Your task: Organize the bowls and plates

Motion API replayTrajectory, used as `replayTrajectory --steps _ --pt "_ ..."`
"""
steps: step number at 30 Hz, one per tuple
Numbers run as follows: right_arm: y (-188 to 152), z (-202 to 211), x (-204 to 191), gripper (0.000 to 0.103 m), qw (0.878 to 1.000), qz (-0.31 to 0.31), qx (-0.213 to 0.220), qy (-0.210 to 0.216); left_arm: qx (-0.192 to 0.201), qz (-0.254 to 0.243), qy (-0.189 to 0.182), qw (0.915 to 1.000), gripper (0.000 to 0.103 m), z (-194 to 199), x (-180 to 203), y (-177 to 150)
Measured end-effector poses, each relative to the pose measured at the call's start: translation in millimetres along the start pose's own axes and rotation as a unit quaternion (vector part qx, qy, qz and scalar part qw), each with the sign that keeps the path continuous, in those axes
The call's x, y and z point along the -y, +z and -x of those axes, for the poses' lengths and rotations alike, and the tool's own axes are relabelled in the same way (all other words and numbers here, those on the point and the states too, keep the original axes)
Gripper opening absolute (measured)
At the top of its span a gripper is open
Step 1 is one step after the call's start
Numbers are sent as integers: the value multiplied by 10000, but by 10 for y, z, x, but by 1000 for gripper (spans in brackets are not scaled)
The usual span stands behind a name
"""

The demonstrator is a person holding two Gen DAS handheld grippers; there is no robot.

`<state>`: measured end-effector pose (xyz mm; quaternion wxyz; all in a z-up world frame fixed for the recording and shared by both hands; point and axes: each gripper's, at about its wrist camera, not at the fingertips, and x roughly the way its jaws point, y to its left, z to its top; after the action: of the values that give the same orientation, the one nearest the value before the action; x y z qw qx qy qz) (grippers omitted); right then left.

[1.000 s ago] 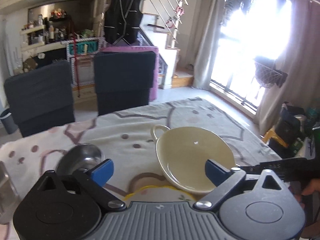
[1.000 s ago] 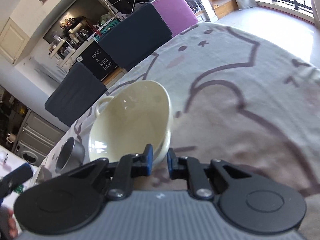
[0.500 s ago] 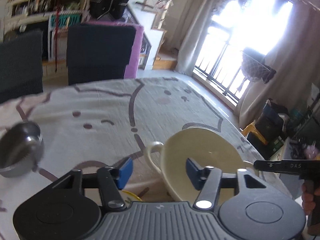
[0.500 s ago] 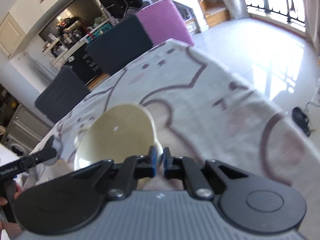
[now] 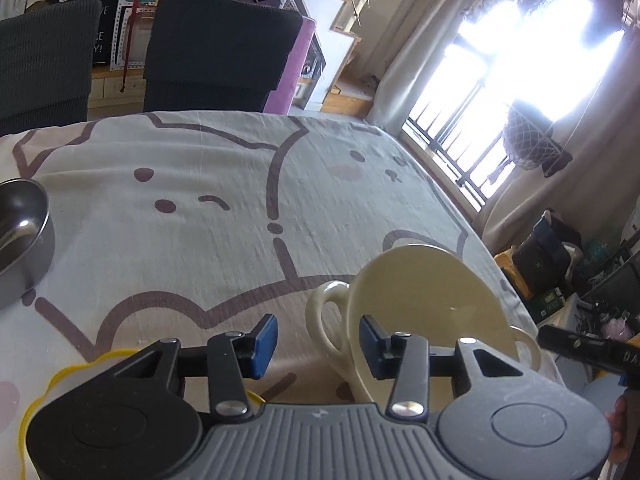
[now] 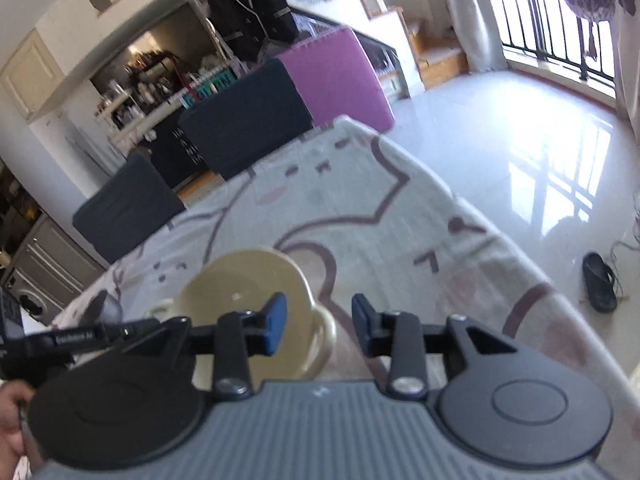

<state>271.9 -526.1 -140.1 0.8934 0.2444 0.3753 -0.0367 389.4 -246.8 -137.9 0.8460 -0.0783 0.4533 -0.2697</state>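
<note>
The table wears a cat-print cloth; dark chairs and a bright window stand behind. Both the left gripper and right gripper gape wide beside the cream bowl.

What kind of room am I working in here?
Most likely a home dining area: a table with a cartoon-print cloth, dark chairs pulled up to it, and cluttered kitchen shelves behind.

Home dining area: table w/ cat-print cloth, chairs, stairs, balcony window.
</note>
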Motion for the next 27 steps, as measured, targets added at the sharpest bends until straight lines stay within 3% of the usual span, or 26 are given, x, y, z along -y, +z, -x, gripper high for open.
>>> replayTrajectory --steps 6,8,10,16,23,27 --pt "-155 -168 -1 42 9988 -372 -265 180 -258 2 -111 9996 37 -104 -29 61" --pt "-178 -186 9 36 9987 -434 -264 88 -310 -1 -190 9993 32 -130 -35 84" --pt "-190 -201 43 21 9982 -524 -308 -4 -345 -80 -277 9990 28 -159 -25 102" --pt "-190 -301 47 21 9973 -634 -364 -33 -526 -177 -355 9978 26 -232 -20 155" --pt "-163 -312 -98 23 9983 -188 -457 -311 -383 -277 -338 9983 25 -148 -22 55" --pt "-204 -272 -87 22 9979 -296 -543 -203 -294 -235 -252 9990 25 -8 -21 -27"
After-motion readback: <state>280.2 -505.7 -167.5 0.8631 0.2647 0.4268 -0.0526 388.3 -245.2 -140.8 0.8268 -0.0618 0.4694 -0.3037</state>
